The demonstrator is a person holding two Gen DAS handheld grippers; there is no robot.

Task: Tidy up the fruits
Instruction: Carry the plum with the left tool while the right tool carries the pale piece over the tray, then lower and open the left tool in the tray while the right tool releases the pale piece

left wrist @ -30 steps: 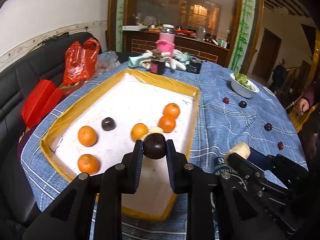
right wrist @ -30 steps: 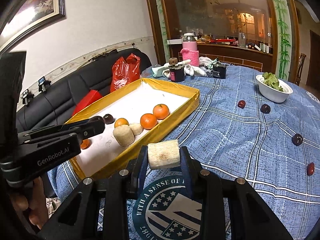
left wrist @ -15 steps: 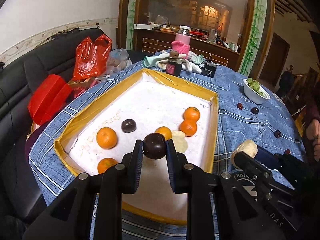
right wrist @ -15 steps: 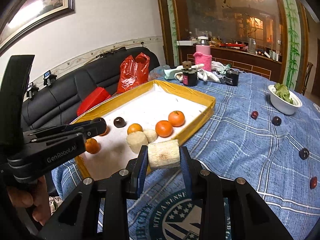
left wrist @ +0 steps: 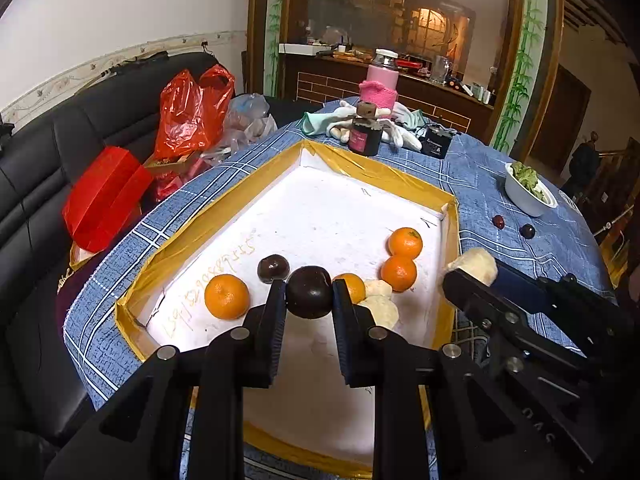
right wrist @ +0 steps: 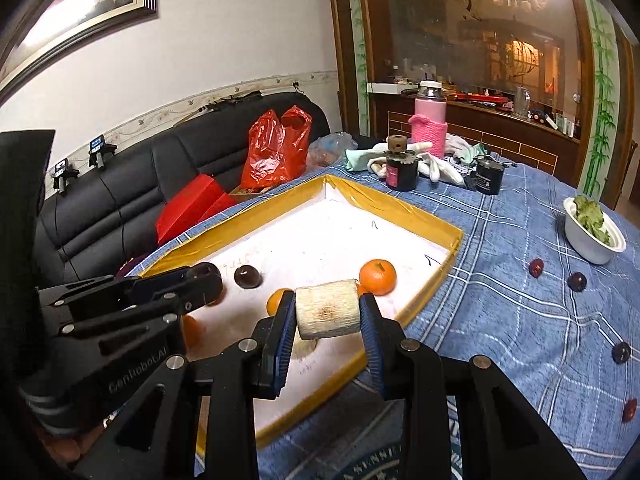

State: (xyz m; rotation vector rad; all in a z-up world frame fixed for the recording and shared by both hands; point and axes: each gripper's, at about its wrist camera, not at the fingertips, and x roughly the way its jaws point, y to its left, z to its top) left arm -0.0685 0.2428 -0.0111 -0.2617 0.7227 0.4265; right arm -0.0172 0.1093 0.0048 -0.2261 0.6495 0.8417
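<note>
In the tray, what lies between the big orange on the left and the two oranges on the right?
In the left wrist view: a dark fruit, a third orange and pale pieces, partly hidden by the left gripper.

A home's living and dining room: black leather sofa [right wrist: 168, 184] beside a blue checked-cloth table [right wrist: 520, 320], framed picture [right wrist: 76, 4] above, wooden counter [right wrist: 500, 128] behind.

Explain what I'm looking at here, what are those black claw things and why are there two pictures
Those are two hand-held grippers; a person carries one in each hand, with a camera on each looking along its fingers. That gives two views of one table. The left gripper is shut on a dark round fruit. The right gripper is shut on a pale cylindrical piece. Both hang over a yellow-rimmed white tray holding mandarins, another dark fruit and pale pieces. More dark fruits lie on the blue checked cloth.
</note>
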